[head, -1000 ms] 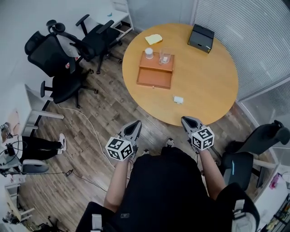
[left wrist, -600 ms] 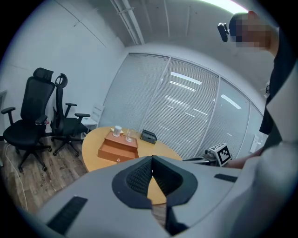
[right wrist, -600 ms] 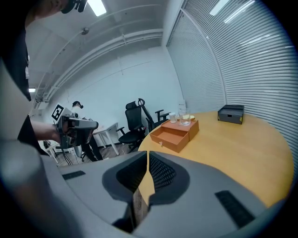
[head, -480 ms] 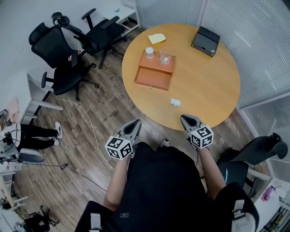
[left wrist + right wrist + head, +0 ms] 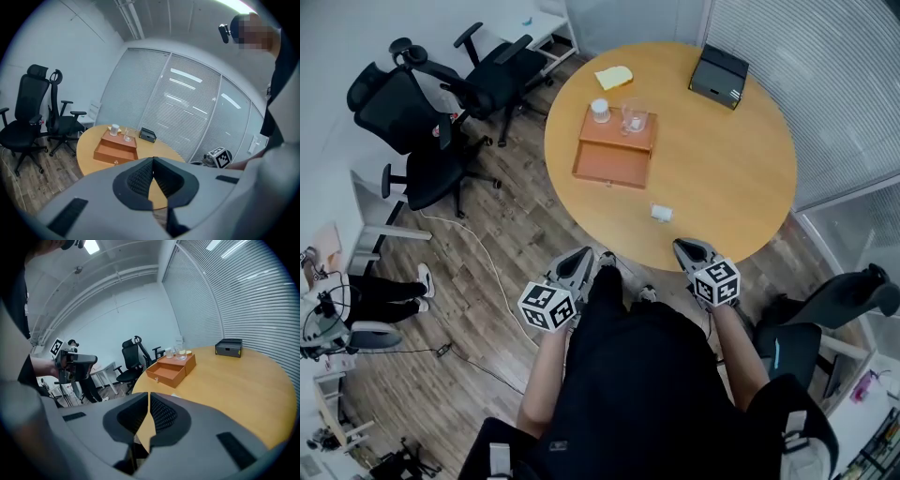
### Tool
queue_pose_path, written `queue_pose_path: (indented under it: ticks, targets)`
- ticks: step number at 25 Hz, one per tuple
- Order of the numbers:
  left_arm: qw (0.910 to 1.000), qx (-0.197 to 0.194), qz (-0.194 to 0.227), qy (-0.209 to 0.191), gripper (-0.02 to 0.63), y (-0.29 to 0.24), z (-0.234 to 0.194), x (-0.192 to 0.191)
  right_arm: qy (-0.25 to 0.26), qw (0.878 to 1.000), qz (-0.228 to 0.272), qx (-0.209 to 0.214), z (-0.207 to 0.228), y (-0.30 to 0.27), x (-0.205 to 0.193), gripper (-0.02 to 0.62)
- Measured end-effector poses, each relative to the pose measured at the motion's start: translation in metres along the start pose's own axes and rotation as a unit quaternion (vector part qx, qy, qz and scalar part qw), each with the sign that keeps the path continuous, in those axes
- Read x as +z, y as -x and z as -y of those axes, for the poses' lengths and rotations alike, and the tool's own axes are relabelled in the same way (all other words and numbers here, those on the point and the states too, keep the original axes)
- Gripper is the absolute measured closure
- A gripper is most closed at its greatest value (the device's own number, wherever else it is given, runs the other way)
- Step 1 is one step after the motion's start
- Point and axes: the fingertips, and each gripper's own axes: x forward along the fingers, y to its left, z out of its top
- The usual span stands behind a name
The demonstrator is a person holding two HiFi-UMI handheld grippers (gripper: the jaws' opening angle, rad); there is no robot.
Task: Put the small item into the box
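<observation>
Grey left gripper (image 5: 152,160), right gripper (image 5: 148,394): closed, empty.

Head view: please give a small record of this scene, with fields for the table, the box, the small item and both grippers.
table: round, wooden
box: orange, drawer open toward the person
on the box: white cup, glass
small item: white, on the table, apart from the box, on the person's side of it
left gripper: jaws shut, nothing between them
right gripper: jaws shut, nothing between them
</observation>
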Motion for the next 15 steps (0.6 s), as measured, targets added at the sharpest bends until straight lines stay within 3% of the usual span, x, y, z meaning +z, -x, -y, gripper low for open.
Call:
queue_pose_path:
  ticks: [6, 15]
  targets:
    - [0.9995, -0.030, -0.013, 0.002, 0.600, -0.025, -0.027, 0.014, -0.003, 0.999, -0.018, -0.030, 0.009, -0.021, 0.002, 0.585]
    - [0.9966, -0.080, -0.017, -0.012, 0.600, -0.067, -0.064, 0.054, 0.048, 0.992, -0.088, -0.080, 0.022, -0.059, -0.013, 0.584]
